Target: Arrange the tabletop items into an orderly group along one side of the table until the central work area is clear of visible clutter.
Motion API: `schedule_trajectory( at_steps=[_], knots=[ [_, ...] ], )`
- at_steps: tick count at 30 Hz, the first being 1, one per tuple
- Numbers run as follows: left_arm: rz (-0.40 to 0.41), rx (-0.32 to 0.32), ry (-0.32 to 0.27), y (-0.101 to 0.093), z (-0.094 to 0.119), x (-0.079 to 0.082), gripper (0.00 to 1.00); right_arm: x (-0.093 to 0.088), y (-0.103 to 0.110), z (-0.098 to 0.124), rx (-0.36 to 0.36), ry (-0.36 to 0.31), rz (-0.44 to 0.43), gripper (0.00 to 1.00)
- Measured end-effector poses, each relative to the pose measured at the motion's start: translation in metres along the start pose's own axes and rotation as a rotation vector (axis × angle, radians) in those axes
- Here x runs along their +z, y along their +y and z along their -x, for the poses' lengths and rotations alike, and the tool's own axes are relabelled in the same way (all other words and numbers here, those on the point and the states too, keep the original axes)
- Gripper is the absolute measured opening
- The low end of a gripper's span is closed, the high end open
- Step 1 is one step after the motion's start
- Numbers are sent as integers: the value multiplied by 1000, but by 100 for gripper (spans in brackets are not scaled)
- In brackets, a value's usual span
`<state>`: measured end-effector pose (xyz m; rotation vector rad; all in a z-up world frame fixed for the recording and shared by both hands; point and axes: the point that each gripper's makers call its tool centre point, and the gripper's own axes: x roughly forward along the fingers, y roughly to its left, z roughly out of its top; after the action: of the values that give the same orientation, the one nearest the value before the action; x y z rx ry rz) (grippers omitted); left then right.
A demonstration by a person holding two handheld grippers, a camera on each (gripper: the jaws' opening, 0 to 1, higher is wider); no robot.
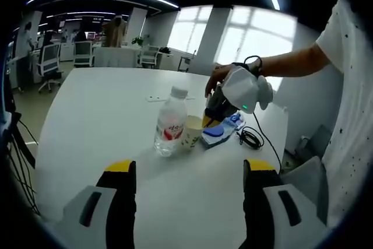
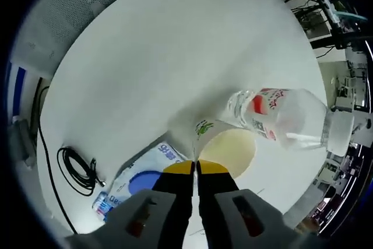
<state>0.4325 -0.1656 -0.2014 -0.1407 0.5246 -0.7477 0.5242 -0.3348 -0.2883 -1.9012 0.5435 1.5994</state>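
Right gripper (image 2: 194, 170) pinches my paper cup's (image 2: 224, 147) rim, jaws nearly shut, beside the water bottle (image 2: 280, 118) and blue packet (image 2: 137, 182). Left gripper (image 1: 189, 170) hangs wide open, empty. Next I'd judge: place the cup without tipping the bottle.

Paper cup (image 2: 233, 150) near rim hidden behind right tool (image 2: 195, 170), blue packet (image 2: 140, 182) print too small to read

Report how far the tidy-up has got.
Done: the water bottle, paper cup, blue-and-white packet and black cable sit bunched near one table edge. In hand: the right gripper, jaws together, looks pinched on the cup rim. Left: placing the cup; the left gripper hangs open and empty.
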Motion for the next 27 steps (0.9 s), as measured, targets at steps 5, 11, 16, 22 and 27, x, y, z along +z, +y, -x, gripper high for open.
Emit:
schedule_trajectory(
  at_steps=[5,11,16,22,27],
  knots=[
    [0,-2,-1,0,0,1,76,2,2,0,5,-12,-17,7],
    [-4,-3,-2,-1,1,2,76,3,5,1,13,-22,-33,16],
    [-8,-4,-1,-2,1,4,76,4,7,3,19,-40,-70,22],
    [-15,-5,-1,-3,2,6,76,7,9,7,7,-60,-110,28],
    [-21,-7,-4,-5,2,8,77,9,12,11,2,-80,-156,33]
  ],
)
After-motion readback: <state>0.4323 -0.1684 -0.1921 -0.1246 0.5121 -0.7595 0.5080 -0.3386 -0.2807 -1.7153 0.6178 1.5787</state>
